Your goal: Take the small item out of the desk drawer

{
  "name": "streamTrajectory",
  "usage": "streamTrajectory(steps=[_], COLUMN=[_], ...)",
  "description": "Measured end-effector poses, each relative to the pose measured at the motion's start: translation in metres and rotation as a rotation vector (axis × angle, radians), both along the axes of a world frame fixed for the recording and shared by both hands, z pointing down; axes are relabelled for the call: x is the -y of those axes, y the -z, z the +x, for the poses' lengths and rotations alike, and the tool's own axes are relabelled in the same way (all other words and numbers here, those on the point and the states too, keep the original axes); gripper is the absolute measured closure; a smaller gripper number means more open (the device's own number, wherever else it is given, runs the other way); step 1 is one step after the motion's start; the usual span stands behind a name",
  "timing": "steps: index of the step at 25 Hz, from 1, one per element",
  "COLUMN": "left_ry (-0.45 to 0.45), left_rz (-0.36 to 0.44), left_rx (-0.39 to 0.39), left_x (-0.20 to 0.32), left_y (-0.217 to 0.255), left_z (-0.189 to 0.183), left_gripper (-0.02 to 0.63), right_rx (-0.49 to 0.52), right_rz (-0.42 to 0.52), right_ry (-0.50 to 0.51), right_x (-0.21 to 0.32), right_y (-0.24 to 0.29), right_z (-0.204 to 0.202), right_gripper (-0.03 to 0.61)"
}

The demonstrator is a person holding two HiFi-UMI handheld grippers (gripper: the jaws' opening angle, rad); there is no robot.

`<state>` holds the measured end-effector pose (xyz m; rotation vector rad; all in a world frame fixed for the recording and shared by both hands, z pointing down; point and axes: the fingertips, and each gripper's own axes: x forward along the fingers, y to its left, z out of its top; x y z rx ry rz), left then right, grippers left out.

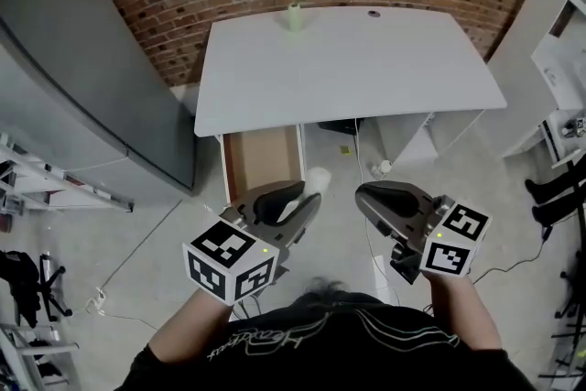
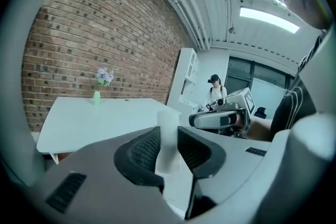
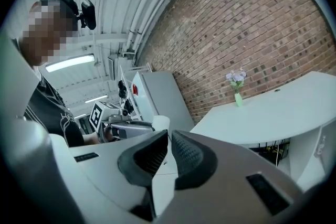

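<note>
Left gripper jaws were clamped on the small white tube, held up by the open drawer. Right gripper jaws were together, empty. I judged the smooth tube might slip if tilted.

Head view looks steeply down — all three views share the desk.

Rig: left tongs and right tongs, grey moulded shells, black ribbed pads. Each carries a white cube with black square markers, one small green light. Wearer: black top, pale line print.
</note>
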<state>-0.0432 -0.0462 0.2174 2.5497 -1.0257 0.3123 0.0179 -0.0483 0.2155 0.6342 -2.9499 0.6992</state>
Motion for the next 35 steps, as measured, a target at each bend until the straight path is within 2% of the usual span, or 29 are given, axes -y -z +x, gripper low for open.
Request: streamTrajectory(steps=[3, 6, 12, 17, 28, 35], left_ry=[0.042, 0.098, 0.187, 0.227, 0.275, 0.272], left_rz=[0.002, 0.005, 0.031, 0.069, 0.090, 0.086], left_rx=[-0.034, -0.071, -0.092, -0.094, -0.069, -0.051], left_x=[-0.006, -0.018, -0.040, -0.056, -0.066, -0.063], left_y=[0.007, 0.008, 0.012, 0.026, 0.032, 0.028], left_z=[0.012, 0.023, 0.047, 0.061, 0.081, 0.089], left_gripper=[0.500, 0.500, 0.500, 0.500, 0.500, 0.499], right_rx=[-0.020, -0.069, -0.019, -0.048, 0.002, 0.018], right_rz=[0.010, 0.060, 0.070, 0.174, 0.144, 0.133], right_ry=[0.029, 0.057, 0.100, 0.155, 0.172, 0.164], right_x=[-0.004, -0.013, -0.032, -0.052, -0.053, -0.053], right_y=[0.001, -0.001, 0.001, 0.019, 0.022, 0.017], right_z=[0.008, 0.020, 0.047, 0.059, 0.080, 0.088], right_gripper=[0.525, 0.525, 0.525, 0.526, 0.526, 0.526])
